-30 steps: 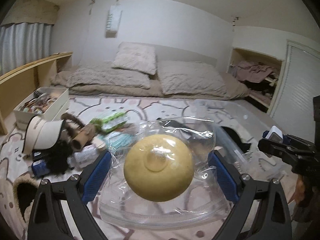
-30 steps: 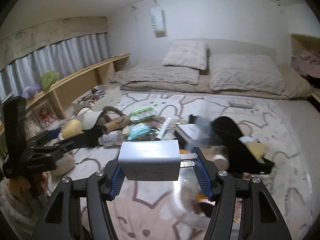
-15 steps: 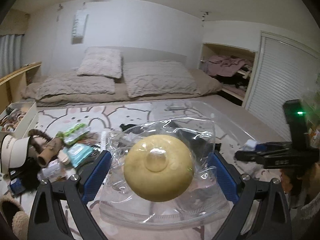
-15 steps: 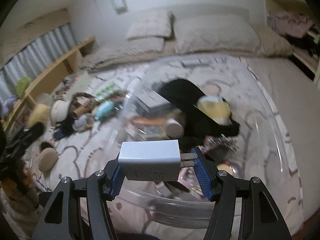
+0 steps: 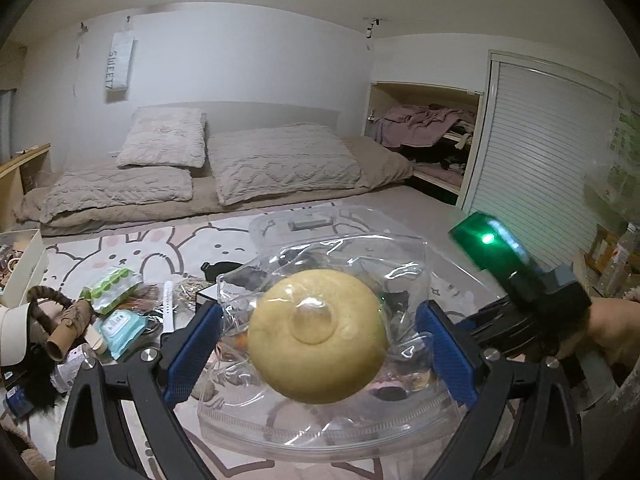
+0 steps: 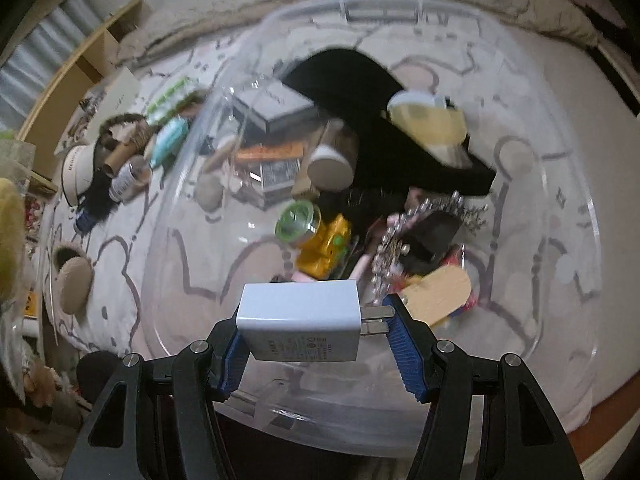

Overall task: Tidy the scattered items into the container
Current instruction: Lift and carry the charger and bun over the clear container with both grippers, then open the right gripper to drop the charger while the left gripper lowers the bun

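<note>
Charger (image 6: 298,322), small, rigid & light, sits clamped endwise in R gripper (image 6: 310,334) above clear bin (image 6: 568,184), while L gripper (image 5: 318,344) pinches slippery plastic pouch (image 5: 320,420) w/ yellow puff (image 5: 316,334), best held at its edges.

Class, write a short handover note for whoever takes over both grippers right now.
Left gripper: shut on a clear pouch holding a yellow round item, held up above the rug.
Right gripper: shut on the white charger, poised over the clear bin.
Done: many small items already lie in the bin.
Left: release the charger, drop in the pouch, then fetch the pile on the rug beside the bin.
</note>
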### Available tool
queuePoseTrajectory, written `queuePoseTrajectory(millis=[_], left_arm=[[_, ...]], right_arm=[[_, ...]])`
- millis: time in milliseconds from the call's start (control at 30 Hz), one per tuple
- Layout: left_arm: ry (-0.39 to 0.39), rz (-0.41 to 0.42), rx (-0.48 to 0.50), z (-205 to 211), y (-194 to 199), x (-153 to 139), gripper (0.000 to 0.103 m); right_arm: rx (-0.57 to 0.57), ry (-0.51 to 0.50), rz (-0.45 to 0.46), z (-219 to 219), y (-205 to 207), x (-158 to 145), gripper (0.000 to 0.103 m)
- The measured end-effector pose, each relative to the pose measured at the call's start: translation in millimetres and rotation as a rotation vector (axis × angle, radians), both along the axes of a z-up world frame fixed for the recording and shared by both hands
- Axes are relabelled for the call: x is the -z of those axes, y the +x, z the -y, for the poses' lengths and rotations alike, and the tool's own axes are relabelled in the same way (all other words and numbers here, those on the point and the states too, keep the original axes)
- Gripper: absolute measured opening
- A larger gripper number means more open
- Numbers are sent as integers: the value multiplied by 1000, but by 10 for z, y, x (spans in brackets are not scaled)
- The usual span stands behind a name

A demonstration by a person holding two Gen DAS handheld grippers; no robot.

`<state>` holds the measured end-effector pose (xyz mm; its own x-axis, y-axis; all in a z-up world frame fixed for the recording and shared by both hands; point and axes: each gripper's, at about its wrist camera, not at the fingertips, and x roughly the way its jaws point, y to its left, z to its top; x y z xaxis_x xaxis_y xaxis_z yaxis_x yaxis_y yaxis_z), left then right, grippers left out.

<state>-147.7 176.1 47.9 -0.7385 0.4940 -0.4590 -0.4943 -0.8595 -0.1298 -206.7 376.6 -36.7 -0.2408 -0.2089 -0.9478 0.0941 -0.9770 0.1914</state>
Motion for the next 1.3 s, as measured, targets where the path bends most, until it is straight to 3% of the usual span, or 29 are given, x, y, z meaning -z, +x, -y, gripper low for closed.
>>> queuePoseTrajectory(millis=[133,467,600,867,1300], left_arm=[[25,-1,2,15,-47,-16,98],[51,-1,4,-31,-168,-97,98],[47,4,7,-89,-213,-116,98],[31,41,34,-267,-308,-100,98],[-16,232,158,-864,-589,32,98]], right_arm=[[32,-28,104,-1,-49,144,63],[19,16,232,55,-135,324,66],[7,14,217,34,-142,308,88],[-20,1,176,-58,-115,224,89],[-17,11,-19,-516,97,-140,89]])
